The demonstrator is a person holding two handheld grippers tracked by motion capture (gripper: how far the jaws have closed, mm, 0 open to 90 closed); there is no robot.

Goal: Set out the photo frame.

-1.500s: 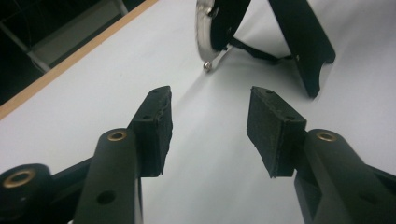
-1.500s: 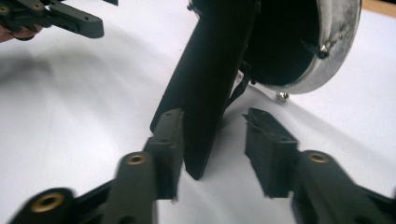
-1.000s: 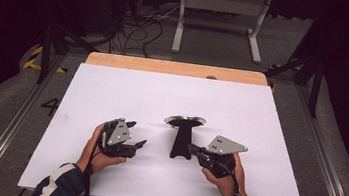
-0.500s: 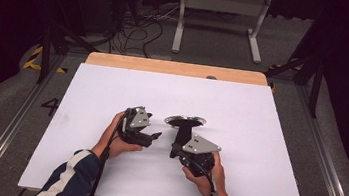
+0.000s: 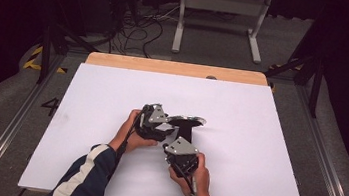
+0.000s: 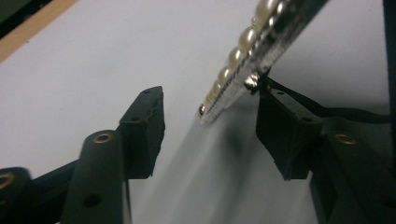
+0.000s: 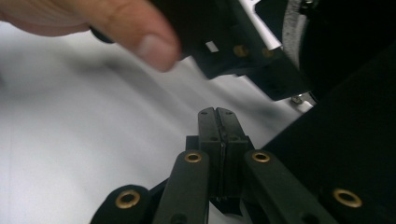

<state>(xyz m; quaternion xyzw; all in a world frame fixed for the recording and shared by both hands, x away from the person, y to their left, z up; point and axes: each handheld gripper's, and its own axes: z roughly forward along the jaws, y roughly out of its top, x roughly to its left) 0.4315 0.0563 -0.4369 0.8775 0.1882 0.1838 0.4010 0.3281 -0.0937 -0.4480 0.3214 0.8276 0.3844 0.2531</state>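
Observation:
A black display stand [image 5: 187, 133] rises from the middle of the white table [image 5: 258, 138] and carries a silvery band [image 5: 188, 121] on top. In the left gripper view the band [image 6: 243, 42] is a strip of pearls and small stones. Its end hangs between the jaws of my left gripper [image 6: 210, 100], close to the right-hand fingertip [image 6: 275, 112]. Those jaws have just been closing, and a gap still shows on the other side. My left gripper [image 5: 173, 126] reaches the stand from the left. My right gripper [image 7: 218, 112] is shut and empty, just below it [image 5: 170, 146].
A wooden strip [image 5: 176, 68] edges the far side of the table. Beyond it, on the floor, are cables [image 5: 135, 28] and a white frame [image 5: 220, 13]. The left hand's thumb [image 7: 149, 46] and the left gripper's body hang close above my right gripper's jaws.
Both hands have drawn in toward the stand, the left going right and the right going left and a little down. The two grippers now sit close together beside it.

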